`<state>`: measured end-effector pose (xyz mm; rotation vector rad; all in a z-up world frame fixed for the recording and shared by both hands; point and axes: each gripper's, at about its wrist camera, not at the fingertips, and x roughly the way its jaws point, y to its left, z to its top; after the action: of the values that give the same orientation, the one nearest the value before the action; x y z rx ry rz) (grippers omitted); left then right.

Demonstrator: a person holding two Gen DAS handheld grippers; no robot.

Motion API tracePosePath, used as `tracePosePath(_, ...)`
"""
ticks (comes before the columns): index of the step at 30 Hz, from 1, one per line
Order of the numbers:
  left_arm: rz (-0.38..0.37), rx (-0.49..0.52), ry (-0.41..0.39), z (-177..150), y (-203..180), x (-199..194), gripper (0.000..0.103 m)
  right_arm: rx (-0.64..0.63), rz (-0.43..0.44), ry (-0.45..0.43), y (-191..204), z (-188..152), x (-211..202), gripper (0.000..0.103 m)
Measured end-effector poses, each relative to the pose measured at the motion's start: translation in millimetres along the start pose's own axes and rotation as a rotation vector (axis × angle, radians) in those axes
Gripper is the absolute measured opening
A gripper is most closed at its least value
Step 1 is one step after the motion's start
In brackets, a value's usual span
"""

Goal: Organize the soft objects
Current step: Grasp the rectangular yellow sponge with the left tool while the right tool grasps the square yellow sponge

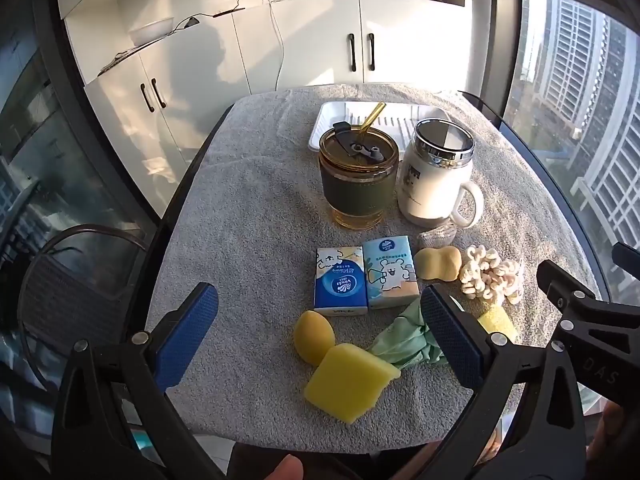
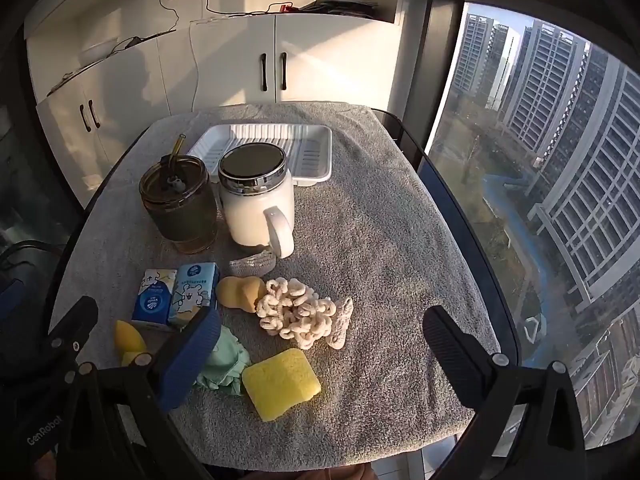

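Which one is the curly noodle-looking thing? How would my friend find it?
Start at the white mug on the grey towel. Come nearer, past the tan gourd-shaped sponge; right beside it lies the cream scrunchie. Only it is made of little loops.

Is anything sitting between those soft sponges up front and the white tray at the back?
Yes. The amber glass cup and the white mug stand side by side right in front of the white tray, across the straight path from the yellow sponge. Both tongs are open and holding nothing.
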<state>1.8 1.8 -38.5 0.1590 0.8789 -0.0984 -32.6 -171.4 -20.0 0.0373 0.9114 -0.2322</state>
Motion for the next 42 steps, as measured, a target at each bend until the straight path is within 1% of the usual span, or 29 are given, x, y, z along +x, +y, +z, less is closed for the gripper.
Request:
tracePosePath(3,-0.029,0.014,0.051,-15.2,1.4,15.7,0.103,-0.038,0.013,0.011,2.8,-12.2,8.7,0.103)
tracePosePath(6,-0.063,0.031,0.126,-32.0,1.8,35.9,0.103,-0.051,0.078,0.038,3.3,-24.6,22.1,0.103)
tracePosePath(8,-0.061,0.040,0.163,-44.7,0.6,50.6,0.103,-0.058,0.107,0.069,3.8,-33.5,34.5,0.103)
tracePosePath(11,-0.087,0.040,0.204,-58.8,-1.5,68.5,0.103,-0.085,0.087,0.117,7.5,-46.7,53.1,0.103)
tracePosePath(13,-0.136,0.026,0.208,-64.0,-1.9,74.7,0.103,-0.085,0.098,0.139,8.1,-52.8,61.0,0.103)
tracePosePath(15,-0.158,0.028,0.215,-67.8,-3.8,80.1,0.103,-0.084,0.131,0.154,8.7,-57.0,67.9,0.103)
tracePosePath(17,-0.178,0.019,0.219,-69.8,-2.5,85.2,0.102,-0.083,0.143,0.165,9.7,-60.5,75.2,0.103)
tracePosePath(18,-0.195,0.004,0.220,-71.4,-0.7,87.4,0.103,-0.079,0.151,0.163,9.6,-61.4,77.8,0.103)
tracePosePath(20,-0.252,-0.035,0.239,-73.7,6.3,93.8,0.103,-0.071,0.174,0.175,9.5,-64.0,84.0,0.103)
tracePosePath(22,-0.308,-0.083,0.272,-77.8,13.1,101.6,0.103,-0.062,0.204,0.184,9.1,-66.0,89.6,0.102)
tracePosePath(23,-0.320,-0.093,0.239,-80.6,16.4,99.0,0.103,-0.058,0.211,0.194,9.0,-67.5,93.2,0.101)
tracePosePath(24,-0.314,-0.096,0.212,-82.9,17.9,96.9,0.103,-0.055,0.222,0.199,9.0,-68.6,96.0,0.097)
tracePosePath(25,-0.311,-0.093,0.204,-85.3,17.7,96.6,0.103,-0.052,0.230,0.204,8.9,-69.1,98.8,0.094)
tracePosePath(27,-0.309,-0.060,0.186,-87.5,12.9,96.1,0.103,-0.056,0.228,0.212,9.8,-69.8,105.0,0.094)
tracePosePath(31,-0.282,0.006,0.129,-94.9,0.8,93.3,0.103,-0.050,0.242,0.233,9.6,-72.5,112.9,0.094)
tracePosePath(34,-0.284,0.006,0.118,-94.4,-1.5,93.4,0.103,-0.052,0.243,0.230,8.8,-73.2,116.2,0.094)
tracePosePath(35,-0.281,0.002,0.125,-92.1,4.9,96.8,0.103,-0.056,0.240,0.227,9.3,-73.3,116.2,0.094)
tracePosePath(36,-0.270,-0.006,0.135,-92.0,4.2,96.4,0.103,-0.059,0.236,0.222,9.2,-73.9,115.6,0.090)
tracePosePath(37,-0.260,-0.019,0.146,-89.2,-0.2,98.0,0.100,-0.068,0.237,0.216,9.4,-73.7,114.0,0.085)
tracePosePath(38,-0.257,-0.028,0.147,-94.0,2.3,91.4,0.096,-0.084,0.244,0.208,11.1,-74.5,112.1,0.080)
tracePosePath(39,-0.262,-0.019,0.137,-95.5,-0.4,86.6,0.083,-0.097,0.261,0.201,13.6,-75.4,109.0,0.068)
tracePosePath(40,-0.303,-0.003,0.128,-95.9,-4.3,82.3,0.060,-0.110,0.258,0.200,19.2,-79.3,102.4,0.068)
tracePosePath(41,-0.349,0.003,0.127,-97.3,-7.8,78.2,0.049,-0.128,0.237,0.190,22.1,-80.5,100.1,0.068)
tracePosePath(42,-0.368,0.004,0.123,-98.5,-10.1,75.0,0.045,-0.145,0.228,0.178,24.3,-82.2,96.4,0.067)
